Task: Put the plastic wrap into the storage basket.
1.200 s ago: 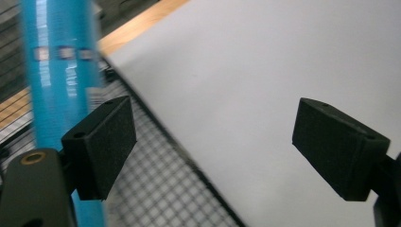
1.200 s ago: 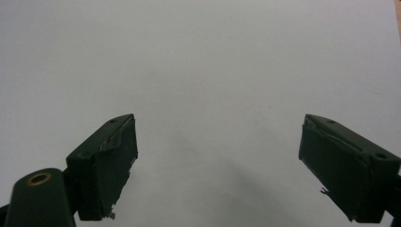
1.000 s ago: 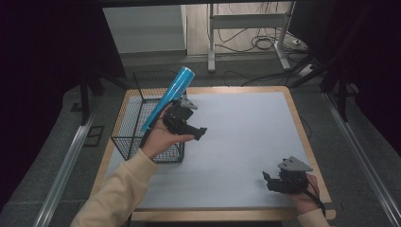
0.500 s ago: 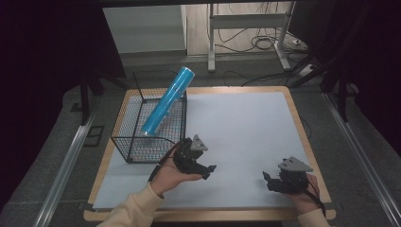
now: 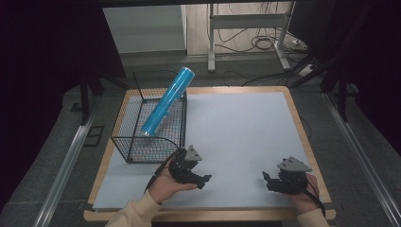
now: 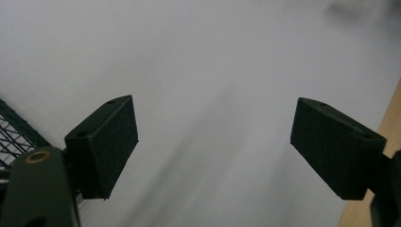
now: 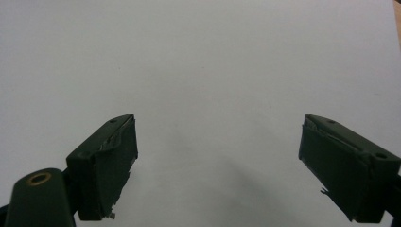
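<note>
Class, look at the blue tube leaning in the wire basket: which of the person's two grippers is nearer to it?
Left. The left gripper sits just beside the wire basket's near corner, below the blue tube. The right gripper is far across the table, near its right edge.

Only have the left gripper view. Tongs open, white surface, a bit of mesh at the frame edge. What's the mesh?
Observer: It's a black wire basket at the left of the white mat.
Operator: Anything in it?
Observer: A blue tube stands tilted in it, its top end leaning out past the far rim.
Operator: How close are my tongs to the tube?
Observer: Apart from it. The left tongs are over the mat just off the basket's near right corner.
Operator: Other hand?
Observer: The right tongs are near the mat's near right corner, jaws open with nothing between them.
</note>
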A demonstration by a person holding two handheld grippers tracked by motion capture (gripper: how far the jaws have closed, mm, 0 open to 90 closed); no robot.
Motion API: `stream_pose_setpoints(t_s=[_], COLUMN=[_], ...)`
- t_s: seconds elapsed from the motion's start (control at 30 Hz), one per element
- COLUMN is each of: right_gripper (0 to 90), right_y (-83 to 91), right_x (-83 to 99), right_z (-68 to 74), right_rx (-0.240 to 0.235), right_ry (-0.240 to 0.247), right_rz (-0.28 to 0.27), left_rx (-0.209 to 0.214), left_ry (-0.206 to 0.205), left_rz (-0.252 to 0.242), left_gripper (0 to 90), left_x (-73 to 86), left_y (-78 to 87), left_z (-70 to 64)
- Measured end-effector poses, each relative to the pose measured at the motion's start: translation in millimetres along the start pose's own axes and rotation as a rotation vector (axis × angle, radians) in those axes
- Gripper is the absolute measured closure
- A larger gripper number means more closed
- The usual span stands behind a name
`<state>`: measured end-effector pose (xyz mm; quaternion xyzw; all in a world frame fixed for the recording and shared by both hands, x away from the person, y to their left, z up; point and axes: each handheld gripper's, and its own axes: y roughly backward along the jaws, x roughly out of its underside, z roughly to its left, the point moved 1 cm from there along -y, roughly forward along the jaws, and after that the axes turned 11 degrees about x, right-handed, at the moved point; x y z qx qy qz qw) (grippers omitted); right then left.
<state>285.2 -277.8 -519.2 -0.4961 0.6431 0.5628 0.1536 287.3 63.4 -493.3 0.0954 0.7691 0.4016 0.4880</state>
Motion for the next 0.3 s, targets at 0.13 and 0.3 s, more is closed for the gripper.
stream_pose_setpoints(t_s=[0.13, 0.3], right_gripper=[12.6, 12.6], right_y=[-0.1, 1.3], right_x=[-0.2, -1.2], right_z=[-0.3, 0.1], right_rx=[0.002, 0.001], right_ry=[0.000, 0.007], right_rz=[-0.003, -0.024], left_rx=[-0.002, -0.011], left_ry=[-0.009, -0.017], left_rz=[-0.012, -0.007], left_gripper=[15.6, 15.4], left_x=[1.0, 1.3], left_y=[1.6, -0.4], left_z=[-0.9, -0.9])
